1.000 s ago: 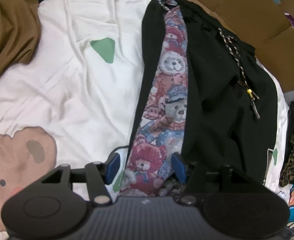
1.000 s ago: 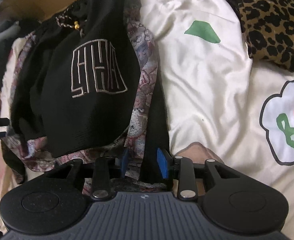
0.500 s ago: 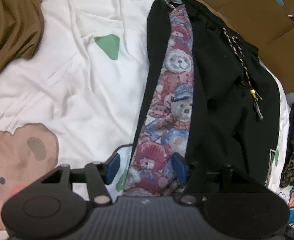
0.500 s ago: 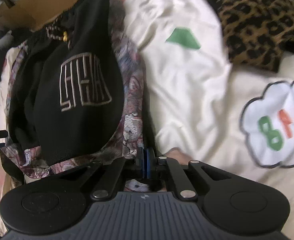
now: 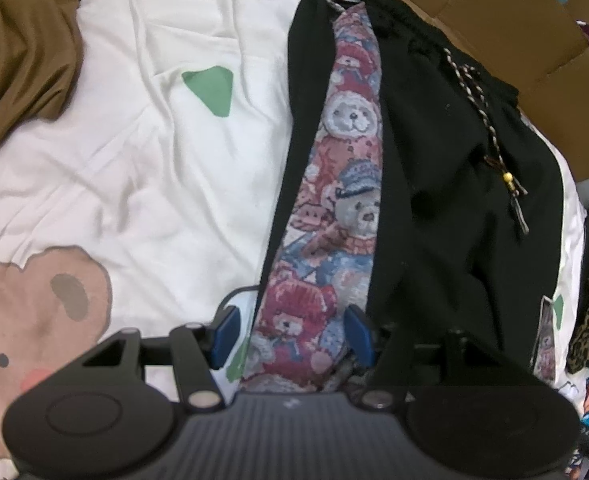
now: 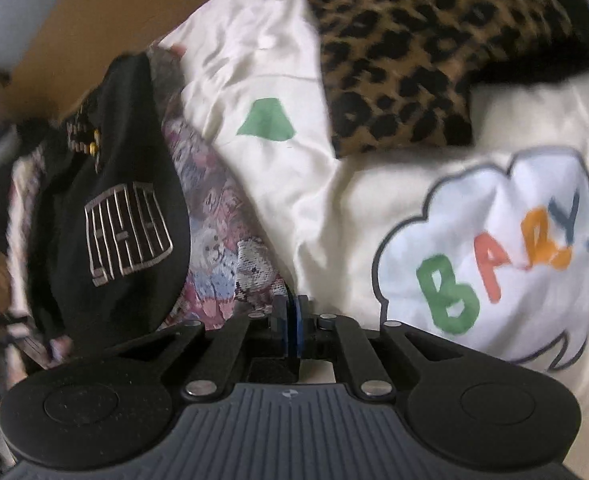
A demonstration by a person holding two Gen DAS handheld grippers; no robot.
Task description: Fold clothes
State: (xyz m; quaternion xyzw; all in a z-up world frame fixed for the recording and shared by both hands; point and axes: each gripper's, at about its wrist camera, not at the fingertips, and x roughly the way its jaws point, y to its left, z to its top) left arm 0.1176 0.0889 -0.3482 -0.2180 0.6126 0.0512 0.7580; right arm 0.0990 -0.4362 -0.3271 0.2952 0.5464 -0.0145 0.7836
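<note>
L gripper (image 5: 292,334) released, straddling black shorts' (image 5: 446,168) bear-print panel; R gripper (image 6: 292,330) clenched on shorts' edge.

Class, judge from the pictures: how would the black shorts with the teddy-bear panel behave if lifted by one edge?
The black shorts probably flop and drape, since they lie soft and creased. Their drawstring lies loose and would likely dangle. The bear panel looks woven, perhaps slightly stiffer.

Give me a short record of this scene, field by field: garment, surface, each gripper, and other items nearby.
garment: black shorts with teddy-bear print panel, lying flat
surface: cream cartoon-print bedsheet
left hand-held gripper: open, straddling the shorts' bear panel
right hand-held gripper: shut on the shorts' edge
nearby: leopard-print cloth, brown garment
</note>
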